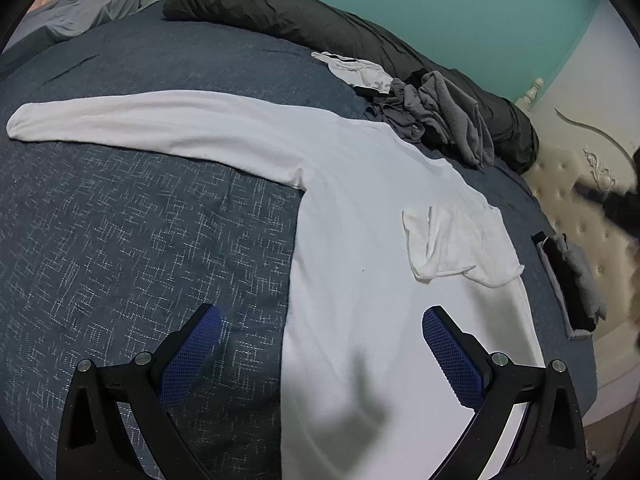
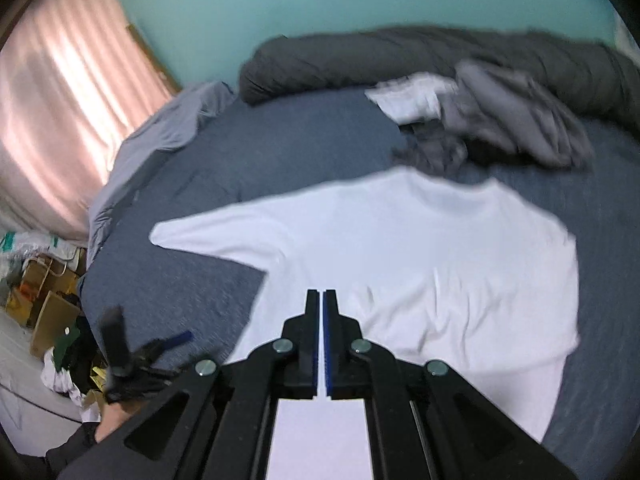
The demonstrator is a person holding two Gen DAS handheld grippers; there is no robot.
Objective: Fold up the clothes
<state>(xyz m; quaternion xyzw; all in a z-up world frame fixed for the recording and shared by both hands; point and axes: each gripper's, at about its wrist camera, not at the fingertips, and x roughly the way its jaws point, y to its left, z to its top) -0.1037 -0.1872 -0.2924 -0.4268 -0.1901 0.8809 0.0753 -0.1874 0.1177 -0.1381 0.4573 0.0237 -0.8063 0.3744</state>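
The bed (image 1: 140,220) carries a white shirt (image 1: 360,240) just ahead of the left gripper (image 1: 320,344). Beyond lie grey clothes (image 1: 440,120) and a dark duvet (image 1: 300,16).

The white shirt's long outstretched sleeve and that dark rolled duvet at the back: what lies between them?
Only bare blue bedcover lies between the sleeve and the duvet, seen in the left wrist view.

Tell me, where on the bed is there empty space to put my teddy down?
The widest bare blue bedspread lies below the white shirt's outstretched sleeve. More shows above that sleeve, toward the dark rolled duvet. The far corner is crowded: a crumpled grey clothes pile and a white garment sit there. A folded stack fills the headboard edge.
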